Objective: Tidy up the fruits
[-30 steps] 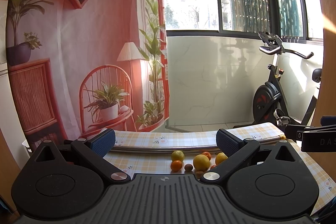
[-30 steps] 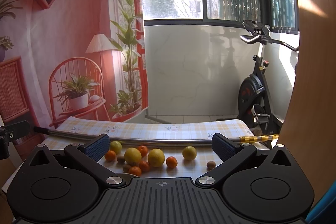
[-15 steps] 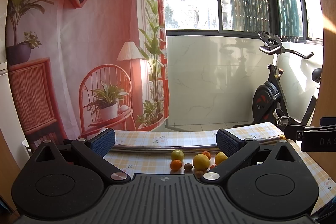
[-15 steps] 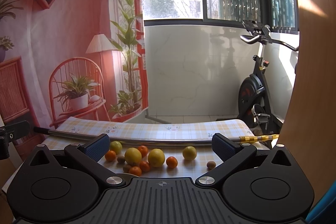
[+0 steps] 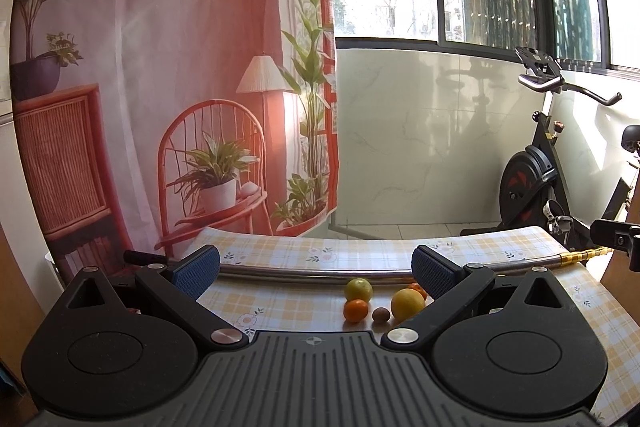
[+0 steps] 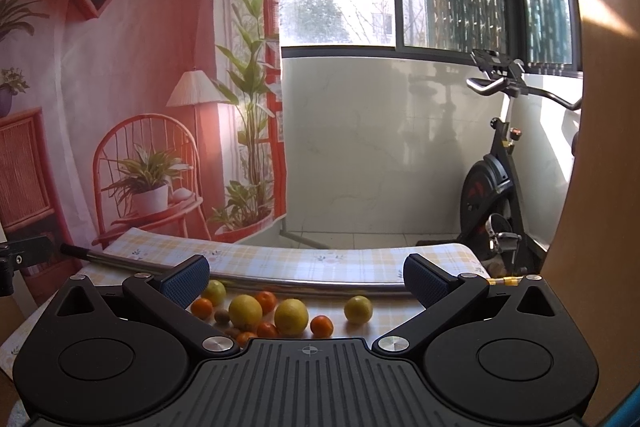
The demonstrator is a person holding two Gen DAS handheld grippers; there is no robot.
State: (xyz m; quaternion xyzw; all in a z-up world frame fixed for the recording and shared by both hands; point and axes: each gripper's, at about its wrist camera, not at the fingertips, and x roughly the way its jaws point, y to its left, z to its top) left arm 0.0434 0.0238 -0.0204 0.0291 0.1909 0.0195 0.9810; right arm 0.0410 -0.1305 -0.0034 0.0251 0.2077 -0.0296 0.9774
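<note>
Several loose fruits lie on a yellow checked tablecloth [image 5: 280, 255]. In the left wrist view a greenish lemon [image 5: 359, 289], a small orange [image 5: 355, 309], a brown kiwi [image 5: 380, 315] and a yellow lemon [image 5: 407, 303] sit low and right of centre. My left gripper [image 5: 316, 269] is open above them, holding nothing. The right wrist view shows three yellow lemons [image 6: 245, 309] [image 6: 291, 317] [image 6: 358, 309], small oranges [image 6: 321, 325] [image 6: 201, 307] and a kiwi [image 6: 221, 315] between the fingers of my right gripper [image 6: 305, 278], which is open and holds nothing.
A metal rod [image 5: 300, 271] [image 6: 320, 283] lies across the table just behind the fruits. Beyond the far edge hang a printed room backdrop [image 5: 160, 107] and stand an exercise bike [image 5: 536, 183] and a window. A wooden panel [image 6: 600, 147] fills the right side.
Both cameras shifted slightly: the fruits sit a little lower in the right wrist view and a little further right in the left. Both grippers stay open and the fruits have not moved.
</note>
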